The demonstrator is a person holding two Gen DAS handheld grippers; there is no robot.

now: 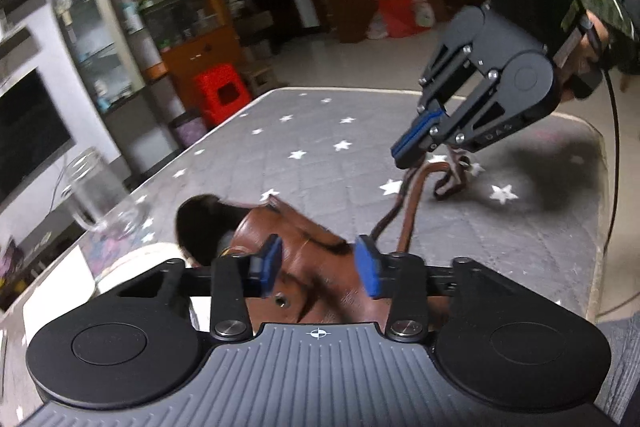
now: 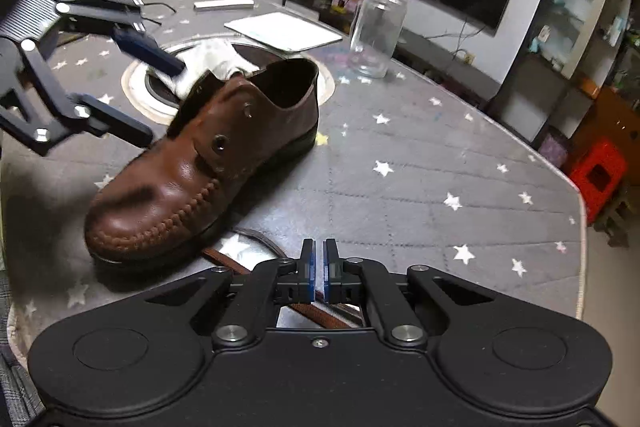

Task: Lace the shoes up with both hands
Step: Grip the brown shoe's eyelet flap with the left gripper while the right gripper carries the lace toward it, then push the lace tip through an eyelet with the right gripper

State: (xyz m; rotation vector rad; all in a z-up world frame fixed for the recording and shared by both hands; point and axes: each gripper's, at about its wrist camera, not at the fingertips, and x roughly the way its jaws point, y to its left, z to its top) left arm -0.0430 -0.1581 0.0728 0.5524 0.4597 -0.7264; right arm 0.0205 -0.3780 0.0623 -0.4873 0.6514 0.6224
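Grey star-printed cloth [image 1: 320,147] covers your table. From your left wrist, your left gripper [image 1: 318,265] hangs wide open over the brown shoe [image 1: 304,267], pads either side and gripping nothing, while your right gripper [image 1: 412,151] pinches the brown lace [image 1: 412,203] toward the far edge. From your right wrist, the shoe sits mid-table before a glass jar [image 2: 378,33], and your right gripper's nearly closed pads [image 2: 309,275] hold the lace.
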